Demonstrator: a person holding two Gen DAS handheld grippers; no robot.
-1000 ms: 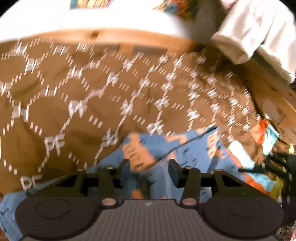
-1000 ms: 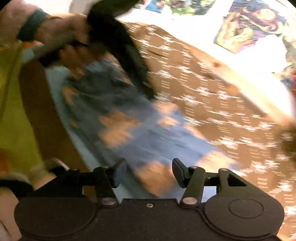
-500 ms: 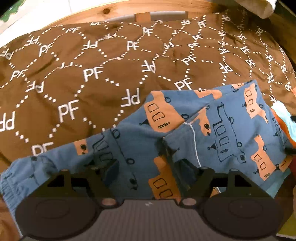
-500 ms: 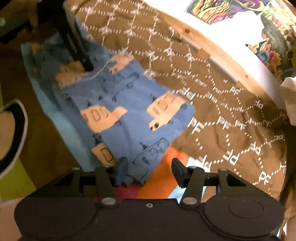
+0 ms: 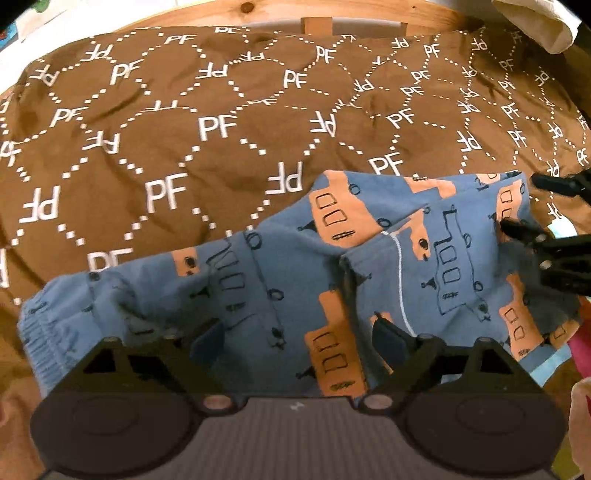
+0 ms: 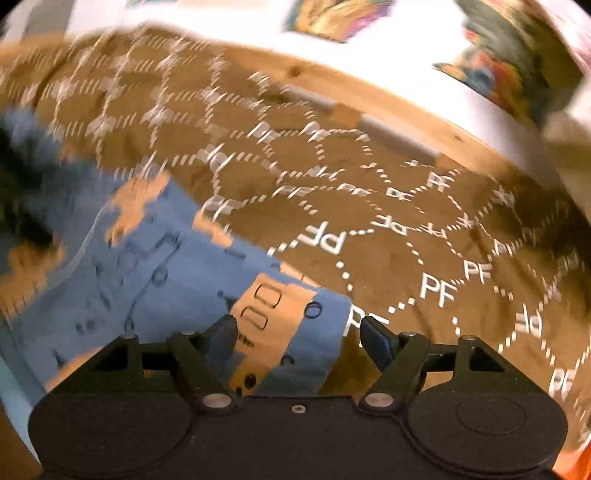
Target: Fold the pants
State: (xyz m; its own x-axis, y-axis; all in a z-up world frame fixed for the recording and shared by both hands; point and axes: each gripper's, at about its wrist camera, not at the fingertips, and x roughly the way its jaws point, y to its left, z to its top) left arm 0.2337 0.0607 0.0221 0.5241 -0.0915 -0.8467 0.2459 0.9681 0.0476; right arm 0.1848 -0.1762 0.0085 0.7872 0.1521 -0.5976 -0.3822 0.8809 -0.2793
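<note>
Risk, chiefly, of spoiling a fold already laid. Pants (image 5: 280, 266): blue with orange vehicles, lying flat along the near side of the brown bedspread (image 5: 184, 147), one part lapped over the other, gathered elastic end at the left as seen from the left wrist. Left gripper (image 5: 295, 336): spread wide, having just been opening, hovering over the middle of the cloth with fabric below and between the fingers but nothing pinched. Right gripper (image 6: 299, 326): likewise apart, also just been opening, straddling a corner of the pants at the right end without gripping it; badly blurred view, so no telling whether a pad brushes the cloth. Could snag the loose top layer with a finger on the way out and drag it askew. Could also close on one layer only at the next pinch, leaving the lower one behind and skewing the edges. Looks soft and slack, likely to slide on the rumpled cover. Beside the right end, partly under it: light blue garment (image 5: 554, 365) and something pink (image 5: 580, 343), easy to catch together with the pants. Farther off, well apart from the work: wooden bed frame (image 5: 258, 11), pale cloth (image 5: 535, 22) at its corner, colourful pictures (image 6: 332, 18) on the wall. Nothing lying on top of the pants.
</note>
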